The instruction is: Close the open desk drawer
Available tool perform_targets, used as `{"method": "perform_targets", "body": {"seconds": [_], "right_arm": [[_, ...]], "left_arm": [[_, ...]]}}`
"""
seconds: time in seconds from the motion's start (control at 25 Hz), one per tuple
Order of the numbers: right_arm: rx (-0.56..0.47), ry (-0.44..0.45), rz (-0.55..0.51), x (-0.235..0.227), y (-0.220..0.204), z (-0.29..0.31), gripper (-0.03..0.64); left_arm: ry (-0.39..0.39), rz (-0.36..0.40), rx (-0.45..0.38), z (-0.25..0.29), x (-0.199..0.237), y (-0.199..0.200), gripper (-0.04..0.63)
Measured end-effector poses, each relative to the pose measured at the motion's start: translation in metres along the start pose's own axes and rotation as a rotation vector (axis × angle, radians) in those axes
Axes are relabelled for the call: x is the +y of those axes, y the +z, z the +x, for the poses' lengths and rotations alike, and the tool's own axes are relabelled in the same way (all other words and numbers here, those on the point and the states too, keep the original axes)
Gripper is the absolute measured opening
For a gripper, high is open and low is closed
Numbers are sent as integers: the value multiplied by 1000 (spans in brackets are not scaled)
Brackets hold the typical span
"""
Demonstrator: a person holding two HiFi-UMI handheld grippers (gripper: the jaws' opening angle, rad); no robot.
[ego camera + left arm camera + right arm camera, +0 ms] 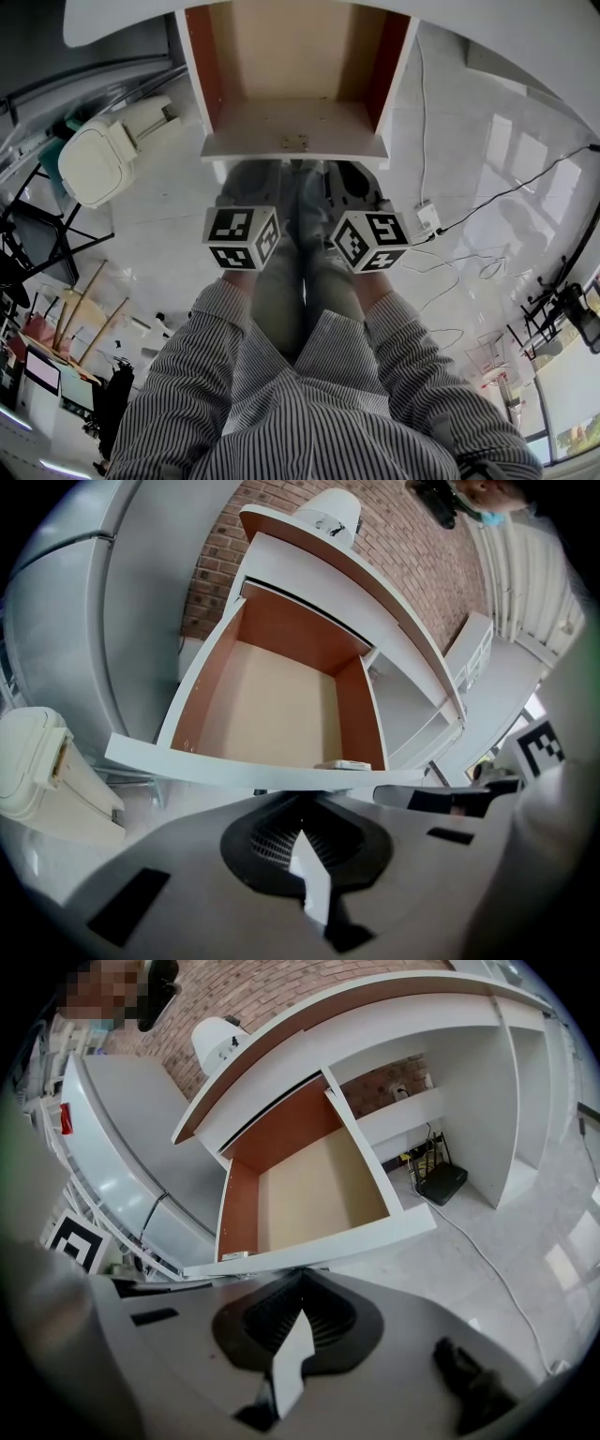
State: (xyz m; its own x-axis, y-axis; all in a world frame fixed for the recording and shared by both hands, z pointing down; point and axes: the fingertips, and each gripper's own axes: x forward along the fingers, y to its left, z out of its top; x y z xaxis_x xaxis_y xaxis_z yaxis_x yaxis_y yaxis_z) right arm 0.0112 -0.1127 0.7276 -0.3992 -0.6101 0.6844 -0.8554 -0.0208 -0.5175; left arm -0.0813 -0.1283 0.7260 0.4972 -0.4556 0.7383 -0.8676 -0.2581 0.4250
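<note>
**Pushing the open drawer home with two closed grippers**

Your left gripper has its jaws together with nothing between them; your right gripper reads the same, jaws together and empty; this looks like a plain push, so no clamp is needed. The open desk drawer with tan wooden floor and red-brown inner walls stands pulled well out from under the curved white desk top, straight ahead of you; it is empty. Both sets of closed tips sit just at its long white front panel, one on each side of the small pale fitting at the panel's middle; no view shows whether they actually touch it.

Set the tips flat on the panel face, not on its top edge, or they may slip into the box; press with both sides evenly so the drawer runs straight and does not jam on its runners; push level, along the slide, not upward; ease off near the end so it does not slam.

The glossy white tiled floor throws strong reflections. A white lidded waste bin stands on your left, apart from the drawer. A white power strip with a thin black cable lies on your right. A red brick wall backs the desk, and a black box-shaped device sits under it.
</note>
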Motion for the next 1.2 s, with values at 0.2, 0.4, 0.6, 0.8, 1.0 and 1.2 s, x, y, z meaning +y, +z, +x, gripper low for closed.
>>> {"method": "perform_targets", "body": {"seconds": [0.2,0.4,0.6,0.8,1.0,1.2], "right_arm": [[-7,-4,-10,4,4,-4,17],[-15,-8,-24,7,10,-8,17],[-26,-22,-40,13,18,-13,17],[-39,-33,-57,19,28,-19,17],[-54,-27,-87,26,43,-28,17],[-73,-38,-107,32,56,-36,17]], "left_arm": [[6,6,12,-4,-1,4,12],[10,2,18,-8,-4,9,12],[1,8,13,-14,-8,17,12],[-23,27,4,-22,-13,27,12],[-34,34,-19,-32,-21,41,11],[-45,46,-38,-39,-28,53,12]]}}
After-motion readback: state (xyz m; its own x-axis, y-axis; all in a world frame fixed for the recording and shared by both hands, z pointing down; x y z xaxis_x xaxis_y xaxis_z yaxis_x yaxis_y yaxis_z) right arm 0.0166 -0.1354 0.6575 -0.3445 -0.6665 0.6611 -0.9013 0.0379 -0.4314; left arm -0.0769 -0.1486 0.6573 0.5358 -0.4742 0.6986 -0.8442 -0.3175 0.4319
